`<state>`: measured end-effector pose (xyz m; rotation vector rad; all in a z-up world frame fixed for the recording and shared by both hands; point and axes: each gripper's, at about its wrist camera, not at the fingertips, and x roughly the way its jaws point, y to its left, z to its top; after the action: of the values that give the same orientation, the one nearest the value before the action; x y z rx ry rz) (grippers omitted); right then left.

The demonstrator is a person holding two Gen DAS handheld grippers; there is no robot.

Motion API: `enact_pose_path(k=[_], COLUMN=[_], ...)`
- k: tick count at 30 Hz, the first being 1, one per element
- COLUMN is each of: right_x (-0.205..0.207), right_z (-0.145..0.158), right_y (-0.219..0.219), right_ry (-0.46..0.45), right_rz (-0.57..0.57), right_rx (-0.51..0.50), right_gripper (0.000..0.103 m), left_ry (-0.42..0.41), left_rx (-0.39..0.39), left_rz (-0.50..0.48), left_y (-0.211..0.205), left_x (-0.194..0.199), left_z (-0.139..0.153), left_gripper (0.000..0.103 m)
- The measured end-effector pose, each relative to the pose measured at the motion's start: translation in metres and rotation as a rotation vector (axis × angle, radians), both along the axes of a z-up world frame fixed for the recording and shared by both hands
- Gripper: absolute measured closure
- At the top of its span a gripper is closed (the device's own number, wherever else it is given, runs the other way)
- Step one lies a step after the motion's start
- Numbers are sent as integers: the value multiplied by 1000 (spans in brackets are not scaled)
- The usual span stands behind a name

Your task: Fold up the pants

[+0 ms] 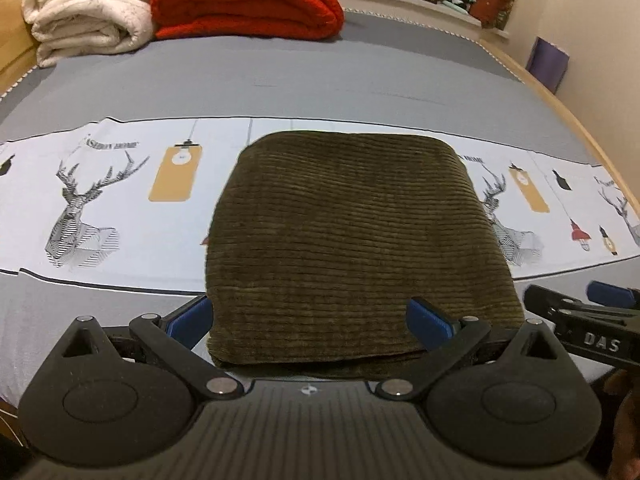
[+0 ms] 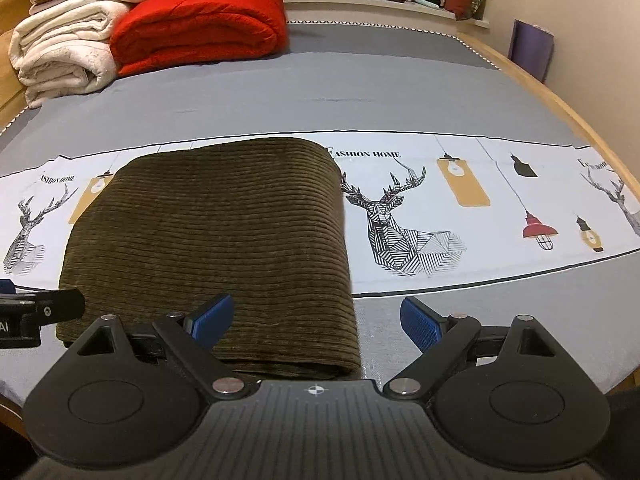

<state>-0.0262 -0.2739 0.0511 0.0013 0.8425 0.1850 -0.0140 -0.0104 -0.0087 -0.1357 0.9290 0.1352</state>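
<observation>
Left wrist: folded pants (image 1: 352, 240) on grey deer-print bed (image 1: 320, 80), blankets (image 1: 240, 0) behind

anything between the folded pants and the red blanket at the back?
Nothing. In both wrist views only bare grey bedsheet runs from the folded olive corduroy pants to the folded red blanket.

My left tongs (image 1: 310, 320): matte black body with ribbed top plate, a small white cross-in-circle mark at centre, two round domed housings, angled black link arms pinned with silver screws, blue ribbed pads (image 1: 428, 322). My right tongs (image 2: 316, 322): identical build; white lettering "DAS" shows on their side in the left view.
</observation>
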Motion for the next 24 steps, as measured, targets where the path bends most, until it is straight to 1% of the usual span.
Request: enact_pose_path(k=[4,6,12,16,24], right_x=[0,-1,-1,0,-2], right_z=[-1,-1,-6,-6,-7], right_y=[-4,-4,-7,-10,-6], right_ry=[3,0,11,17,11], right_rz=[-6,-6,-13,-27,-6], right_rx=[8,4,-12,-6,-14], right_gripper=[12,12,12,12,12], left_ry=[6,15,26,36,49], left_rx=[-9,-12,-20,-24,-22], left_rz=[54,63,44,30,10], left_y=[8,11,9,6,1], left_x=[3,5,6,5,4], left_z=[-5,-8,-10,-12,-15], left_gripper=[0,0,0,0,0])
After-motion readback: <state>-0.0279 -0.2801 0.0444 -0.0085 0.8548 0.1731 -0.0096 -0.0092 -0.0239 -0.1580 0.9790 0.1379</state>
